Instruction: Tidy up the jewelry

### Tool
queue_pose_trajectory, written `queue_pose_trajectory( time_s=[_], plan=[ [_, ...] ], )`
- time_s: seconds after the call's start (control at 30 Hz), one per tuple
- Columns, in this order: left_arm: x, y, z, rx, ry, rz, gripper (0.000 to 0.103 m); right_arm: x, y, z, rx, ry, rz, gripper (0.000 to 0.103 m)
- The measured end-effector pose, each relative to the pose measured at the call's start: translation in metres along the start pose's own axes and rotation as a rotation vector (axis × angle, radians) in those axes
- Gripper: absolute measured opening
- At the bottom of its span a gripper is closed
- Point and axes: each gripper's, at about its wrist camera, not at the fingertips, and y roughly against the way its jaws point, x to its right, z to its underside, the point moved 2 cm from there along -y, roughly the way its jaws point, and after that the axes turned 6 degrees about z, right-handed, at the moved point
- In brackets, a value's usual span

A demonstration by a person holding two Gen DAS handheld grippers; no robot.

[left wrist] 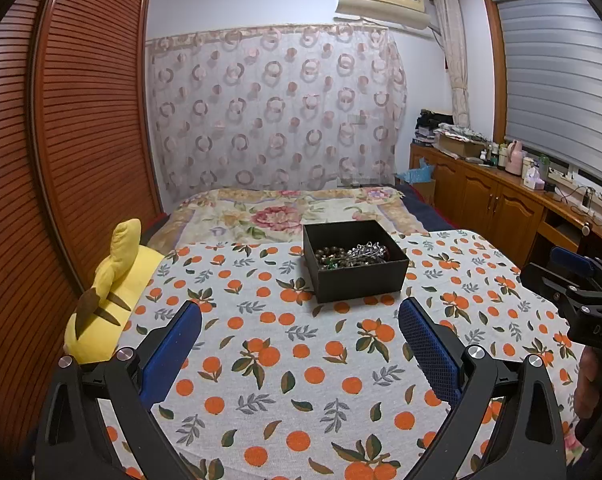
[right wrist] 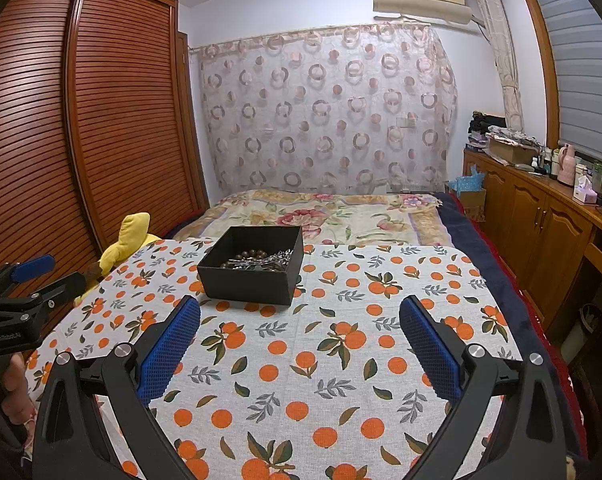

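Note:
An open black box [left wrist: 357, 280] stands at the far side of a table with an orange-print cloth [left wrist: 285, 360]. Inside it lie a brown bead string [left wrist: 329, 254] and silvery jewelry [left wrist: 367, 252]. My left gripper [left wrist: 300, 312] is open and empty, hovering over the cloth short of the box. In the right wrist view the box [right wrist: 249, 280] sits ahead to the left, with jewelry [right wrist: 261, 260] inside it. My right gripper [right wrist: 300, 308] is open and empty over the cloth. Each gripper also shows at the edge of the other's view, the right one [left wrist: 573, 280] and the left one [right wrist: 29, 280].
A yellow plush toy [left wrist: 109, 292] lies at the table's left edge. A bed with a floral blanket [left wrist: 285, 212] is behind the table. A slatted wooden wardrobe [left wrist: 61, 160] stands at the left, and wooden cabinets [left wrist: 493, 196] with bottles at the right.

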Motion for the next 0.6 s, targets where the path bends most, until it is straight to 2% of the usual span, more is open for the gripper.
queue_pose_trajectory(
  time_s=[0.6],
  plan=[
    [-0.0014, -0.0002, 0.0011, 0.001, 0.001, -0.004, 0.095, -0.0002, -0.0004, 0.0008, 0.000, 0.000, 0.000, 0.101]
  ],
)
